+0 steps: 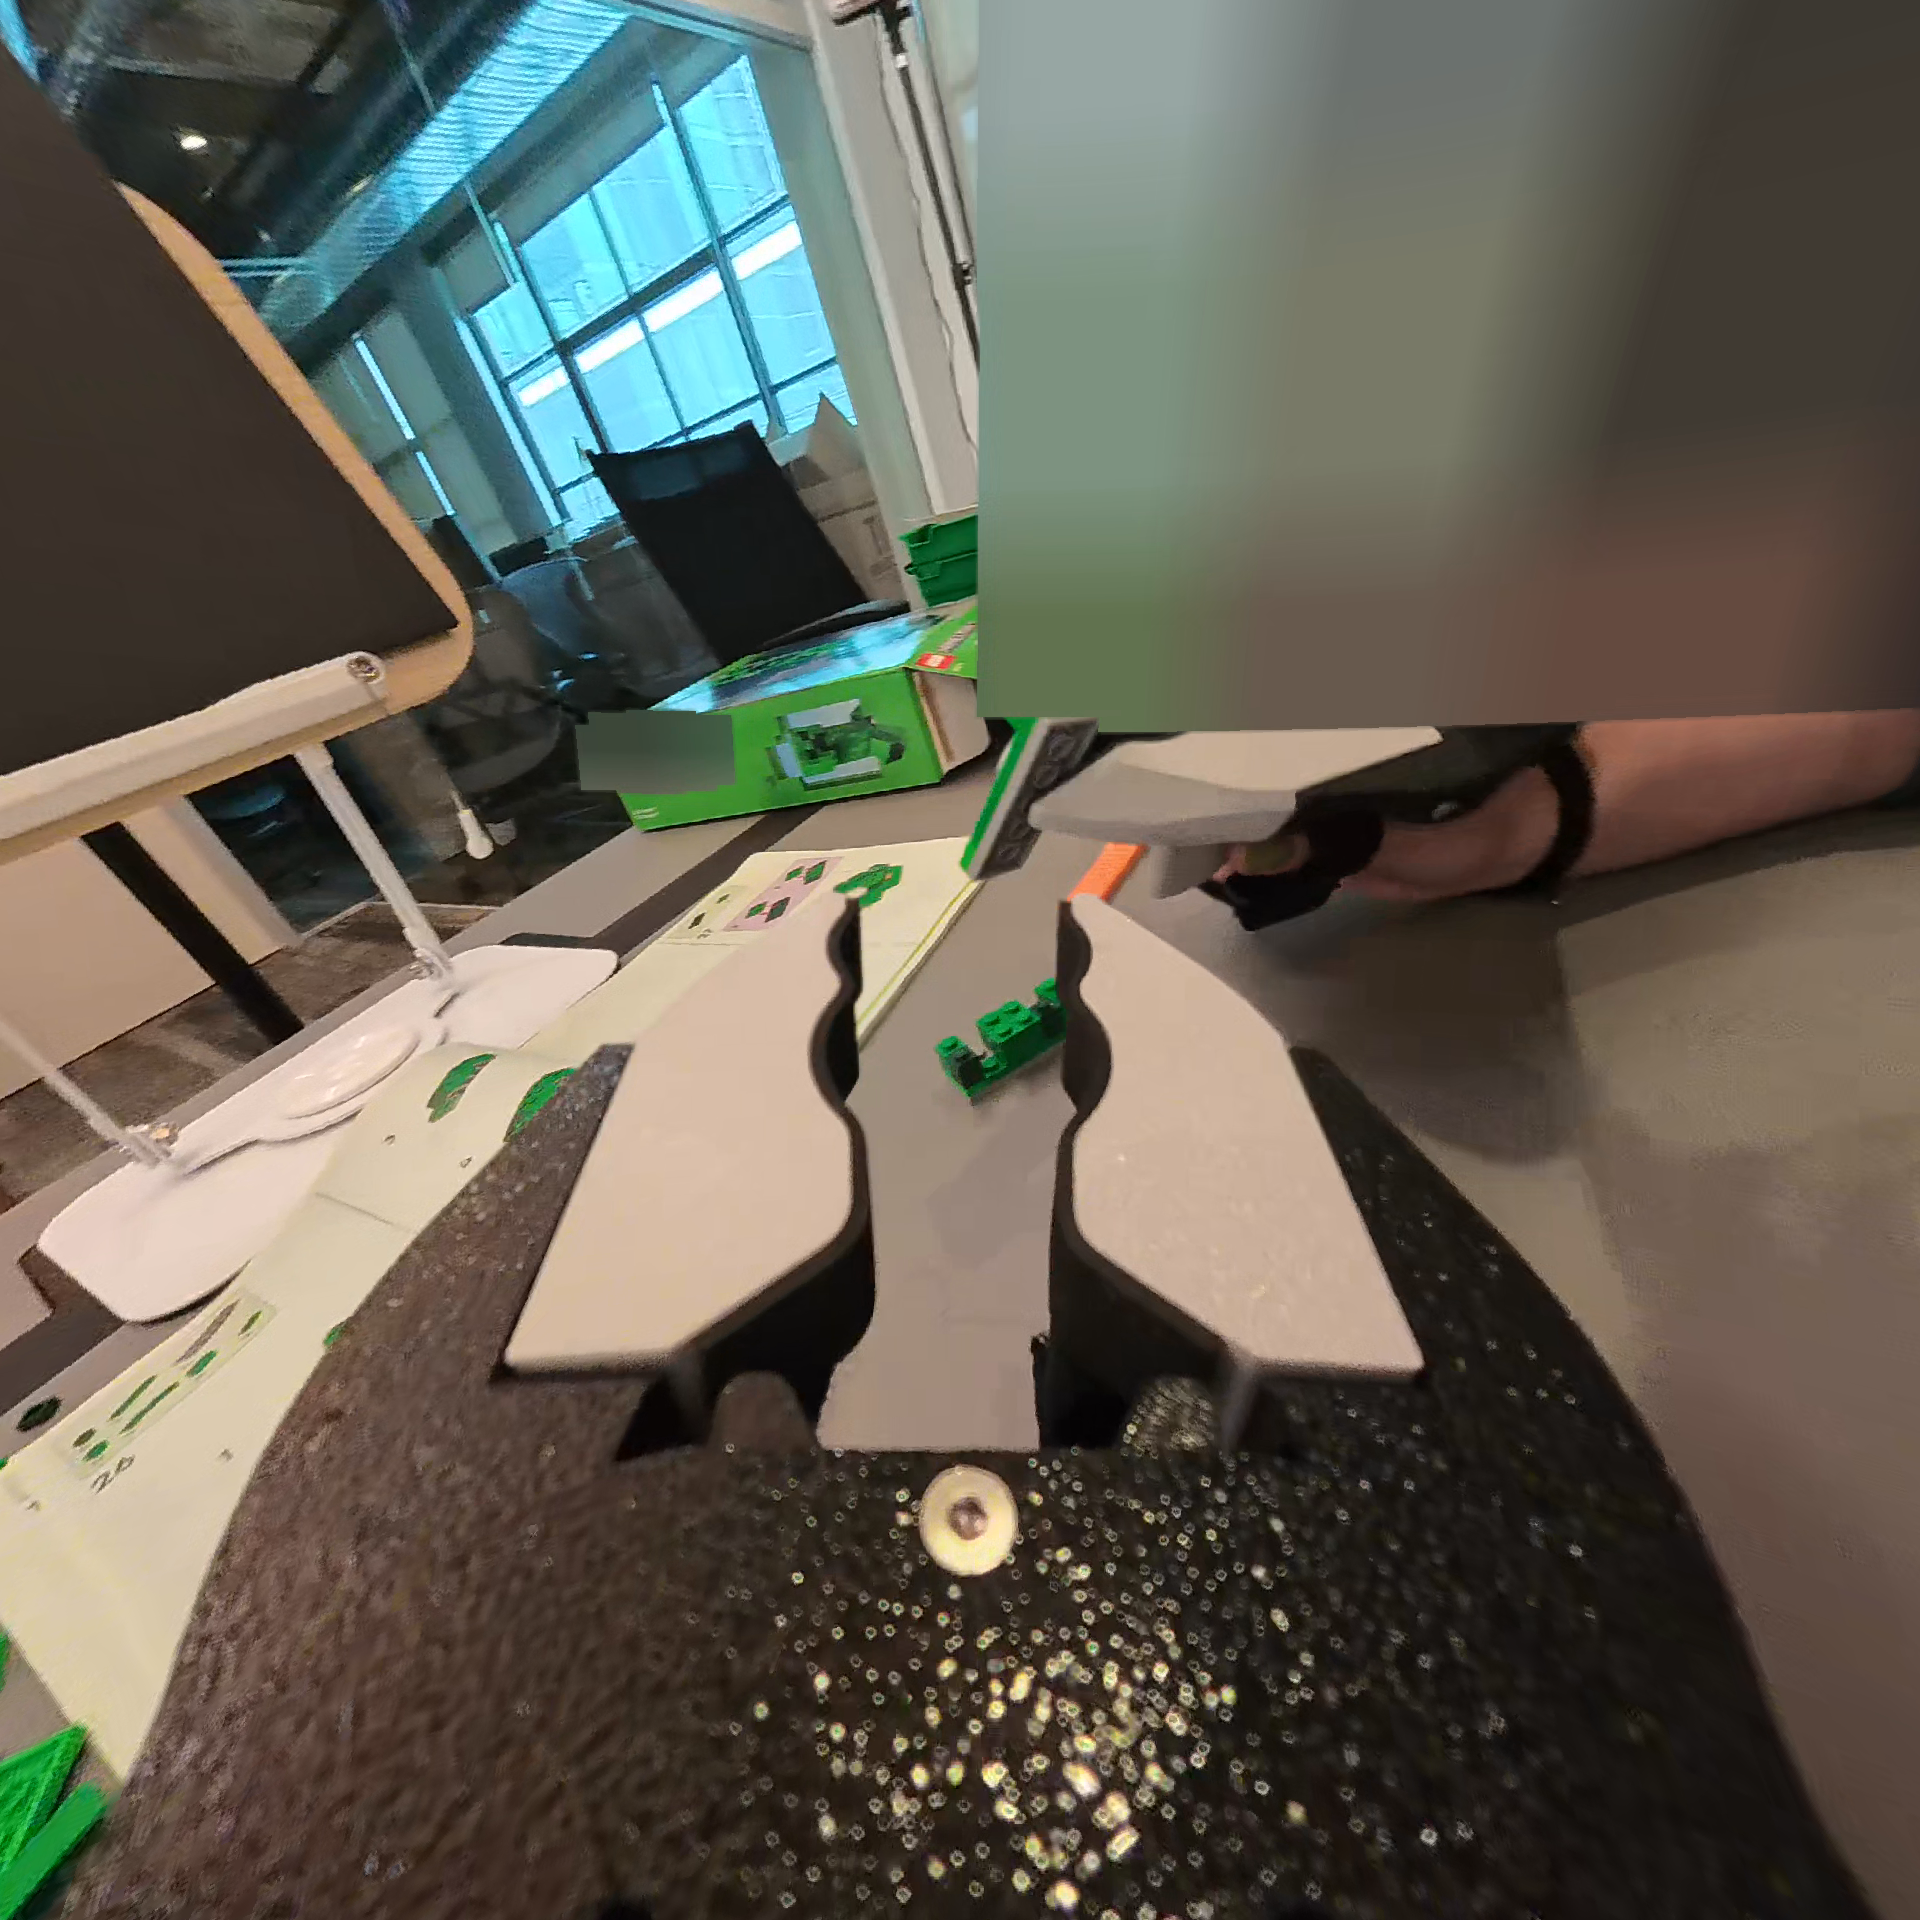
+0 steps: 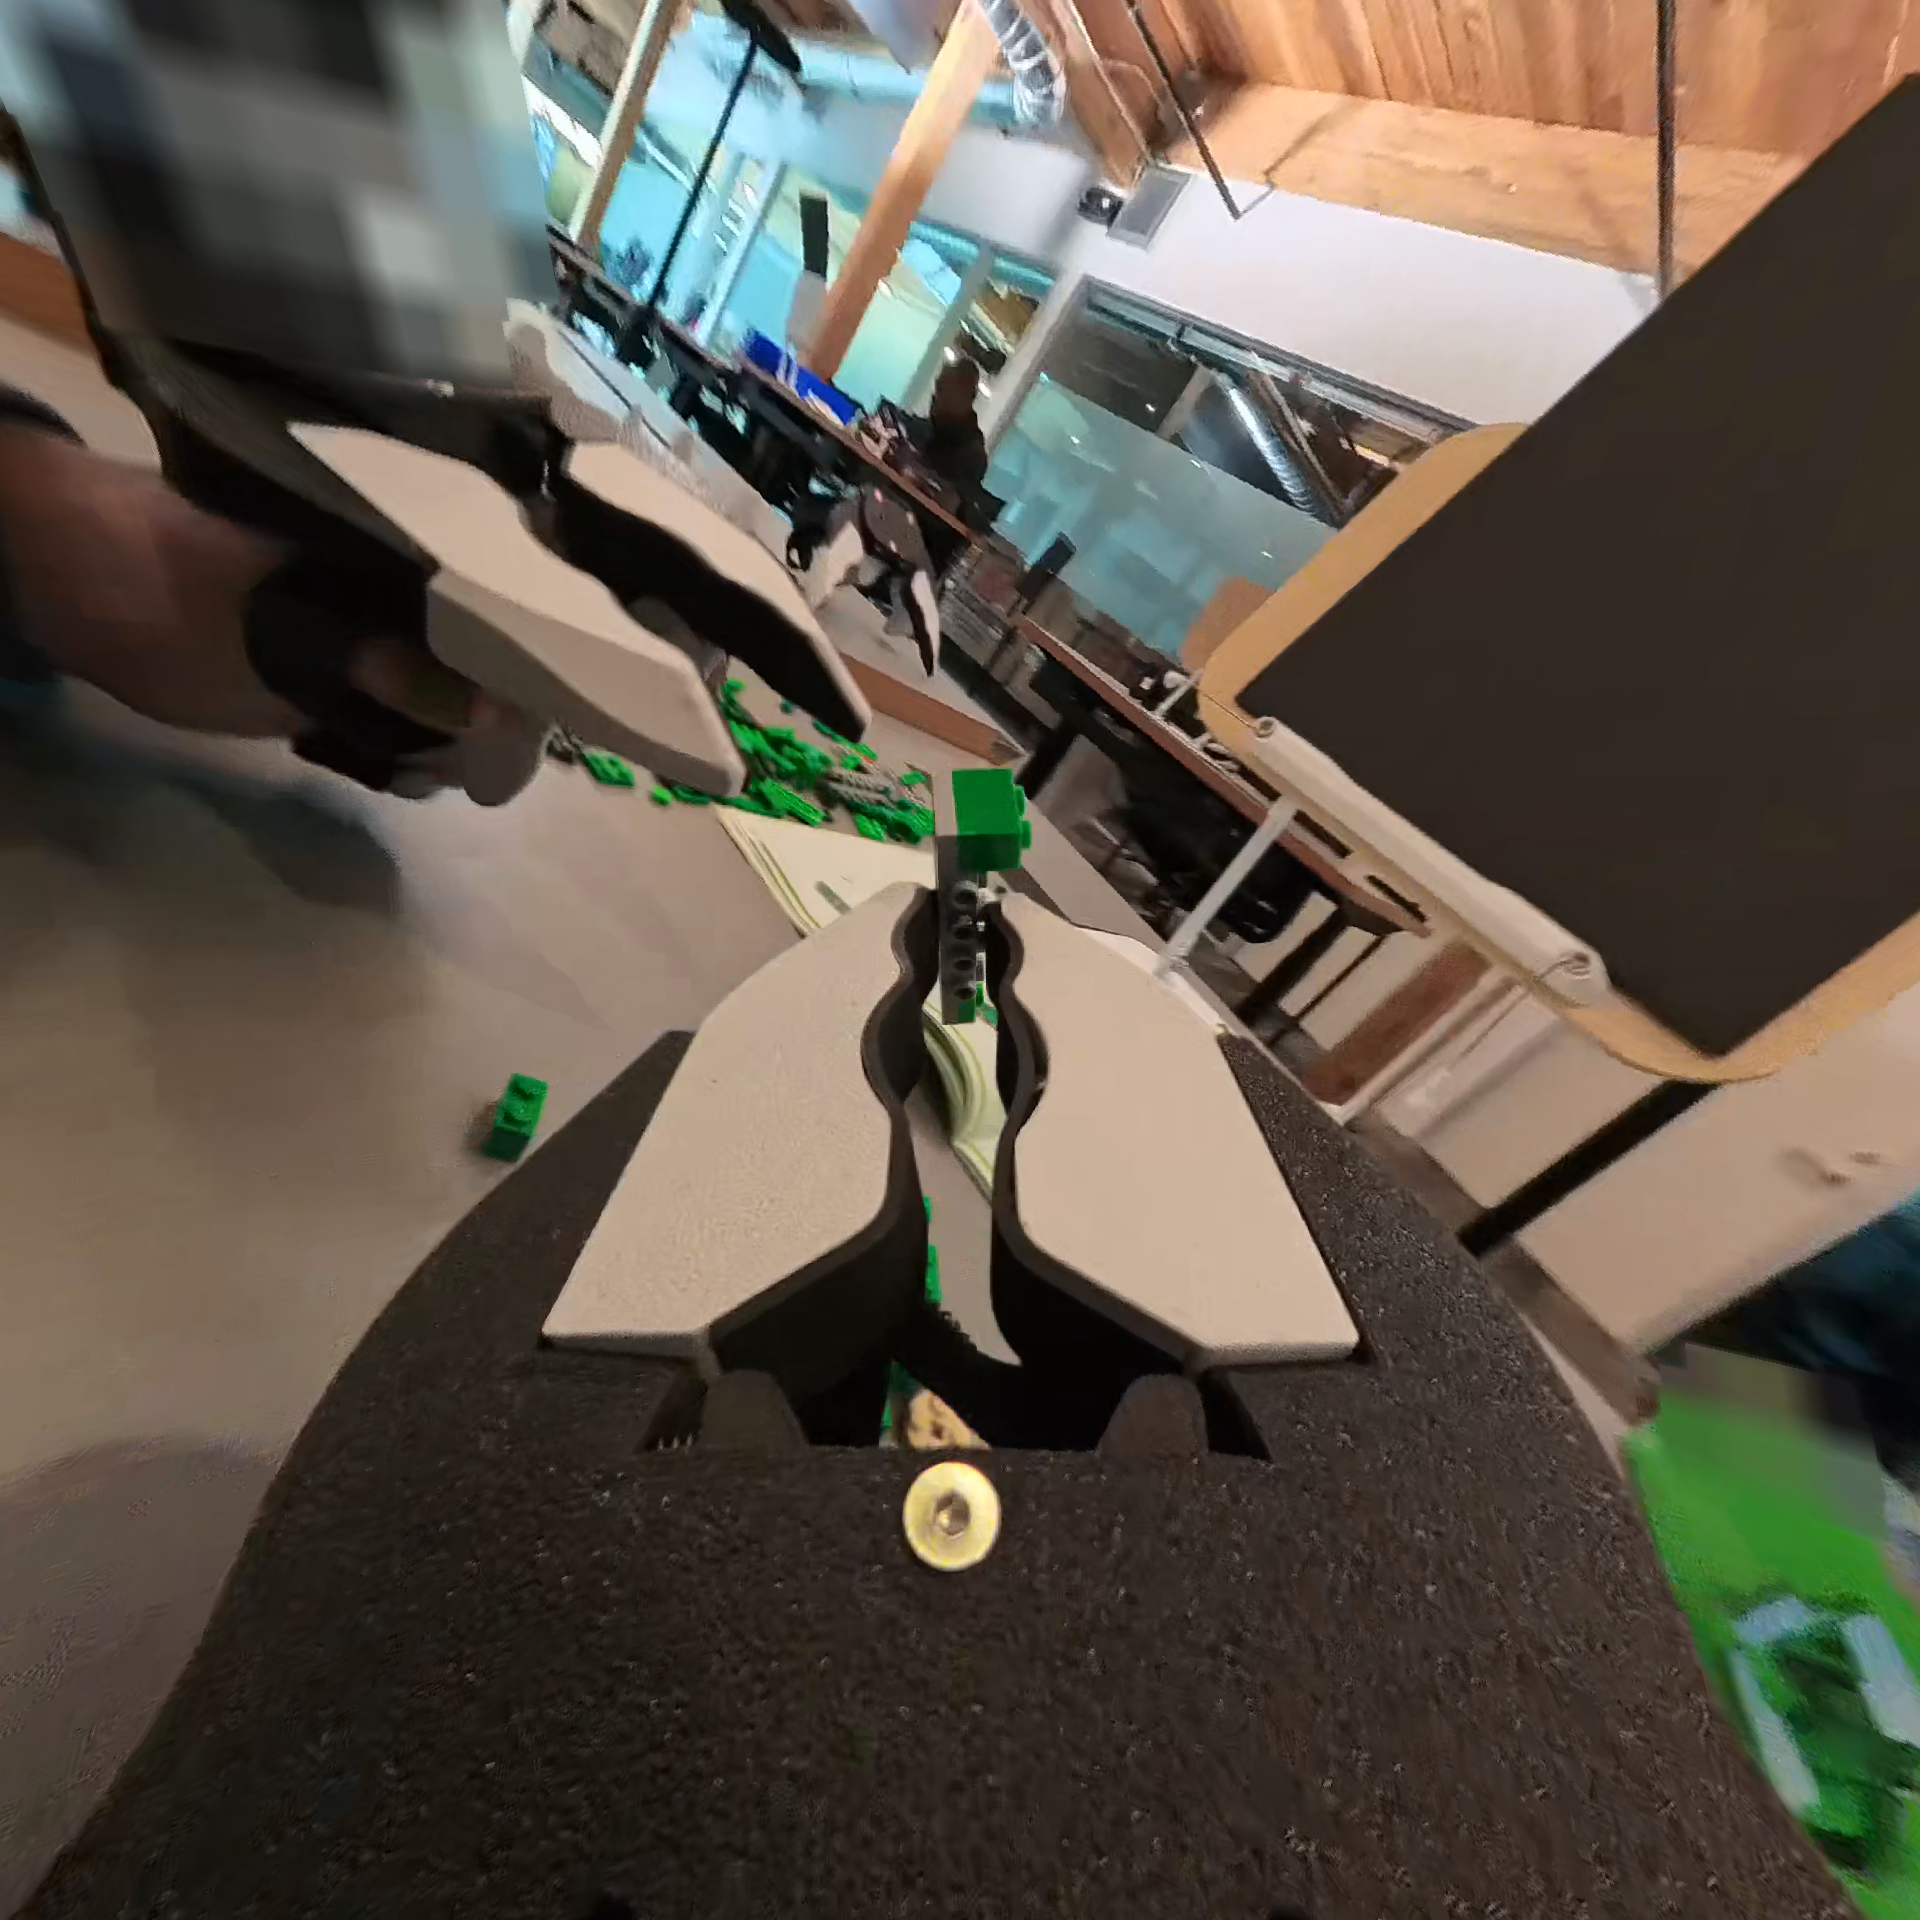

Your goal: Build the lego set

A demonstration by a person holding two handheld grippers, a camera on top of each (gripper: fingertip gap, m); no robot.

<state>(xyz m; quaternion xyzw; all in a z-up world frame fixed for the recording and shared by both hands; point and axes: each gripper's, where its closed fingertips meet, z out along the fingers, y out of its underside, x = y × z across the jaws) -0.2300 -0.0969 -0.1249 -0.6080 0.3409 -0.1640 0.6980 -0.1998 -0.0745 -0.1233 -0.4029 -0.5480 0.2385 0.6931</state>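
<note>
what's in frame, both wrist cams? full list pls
grey-green assembly: 1, dark grey plate with green bricks, held off the table in the right gripper
stepped piece: 1, green, on the table ahead of the left gripper's fingers
loose brick: 1, green, on the table left of the right gripper
brick pile: many, green, far end of the booklet
booklet: 1, pale green pages, open on the table
box: 1, green, far table edge
lamp bases: 2, white, left of the booklet
orange tool: 1, partly hidden
table: grey
left gripper: open, empty
right gripper: shut on the assembly
hand: 1, gloved, holding the right gripper
</note>
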